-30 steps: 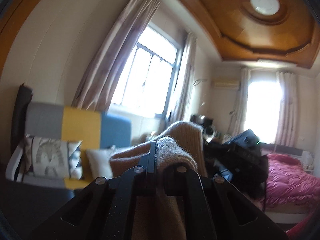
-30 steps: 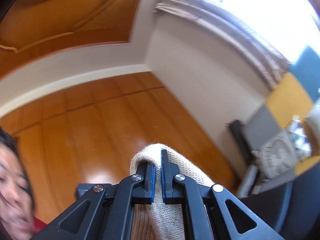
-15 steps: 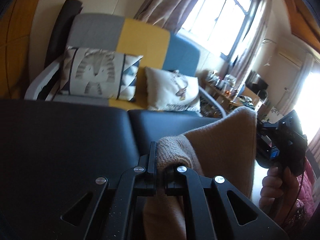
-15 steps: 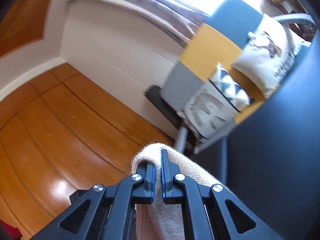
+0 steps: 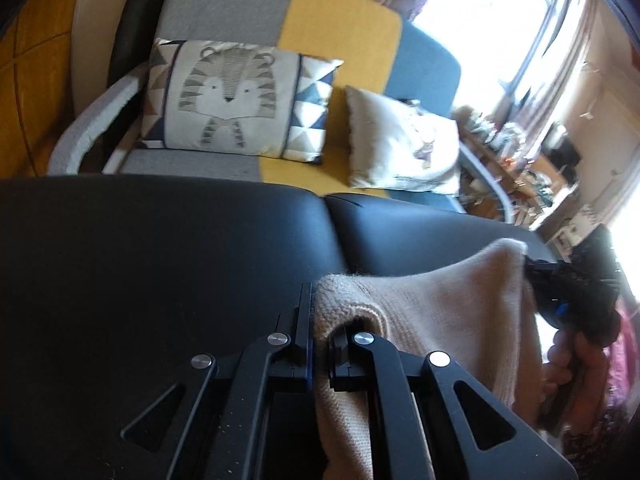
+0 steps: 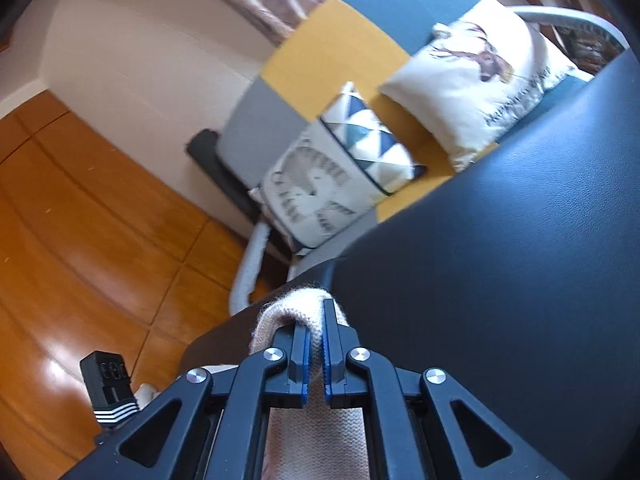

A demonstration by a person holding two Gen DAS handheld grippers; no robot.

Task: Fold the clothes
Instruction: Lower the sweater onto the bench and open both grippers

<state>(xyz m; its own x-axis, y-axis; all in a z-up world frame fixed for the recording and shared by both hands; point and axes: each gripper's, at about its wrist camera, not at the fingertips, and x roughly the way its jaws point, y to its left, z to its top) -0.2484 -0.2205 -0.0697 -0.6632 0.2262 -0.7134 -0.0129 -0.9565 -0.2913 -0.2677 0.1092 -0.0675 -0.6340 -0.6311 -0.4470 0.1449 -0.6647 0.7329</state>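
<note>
Beige sweater stretched above black table, both grippers' fingers (left, right) pinching it.

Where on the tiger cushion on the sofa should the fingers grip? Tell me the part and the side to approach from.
Grip the tiger cushion by its top right corner, coming from above and the front. It leans upright against the sofa backrest, so that corner stands free. Its lower edge sits on the seat, and the white cushion lies near its right side. Both grippers are now shut on the beige sweater.
</note>
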